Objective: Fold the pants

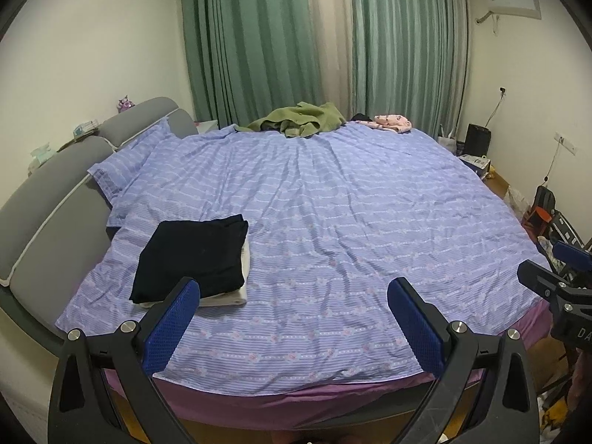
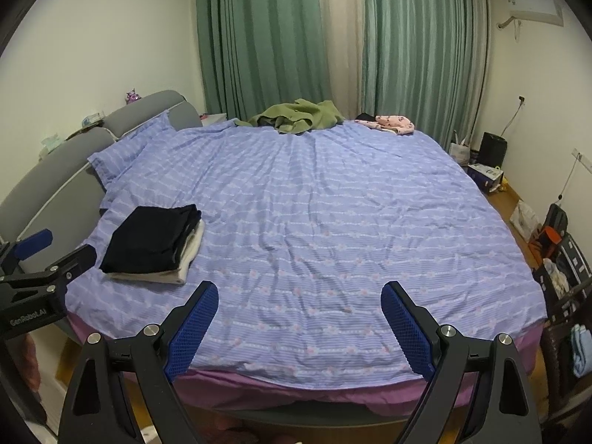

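Our left gripper [image 1: 292, 292] has its two blue fingers [image 1: 168, 329] spread wide apart, and they hold nothing. Our right gripper [image 2: 299, 296] is the same: its blue fingers [image 2: 192, 329] are wide open with nothing between them. Both hang above the near edge of the bed [image 1: 333, 203], not touching it.

In the left view we see the tip of the right gripper poking in at the right side. In the right view the left gripper pokes in at the left side, so the two sit side by side and apart.

The black pants [image 1: 192, 255] lie folded flat on the bed, on the left side near the headboard [image 1: 48, 199]. They rest on top of a folded white cloth [image 1: 236, 288], which peeks out along the right and near edges. In the left view our left finger covers a bit of that pile's near corner.

The bed has a purple striped sheet [image 2: 333, 222] with small wrinkles. The wide middle of it is bare. Far away, at the back edge, lies a bunched green garment [image 1: 299, 120], and just to its right a small pink garment [image 1: 394, 123]. Green curtains [image 1: 244, 37] hang behind them. Boxes and bags [image 2: 484, 174] sit on the floor to the right of the bed.
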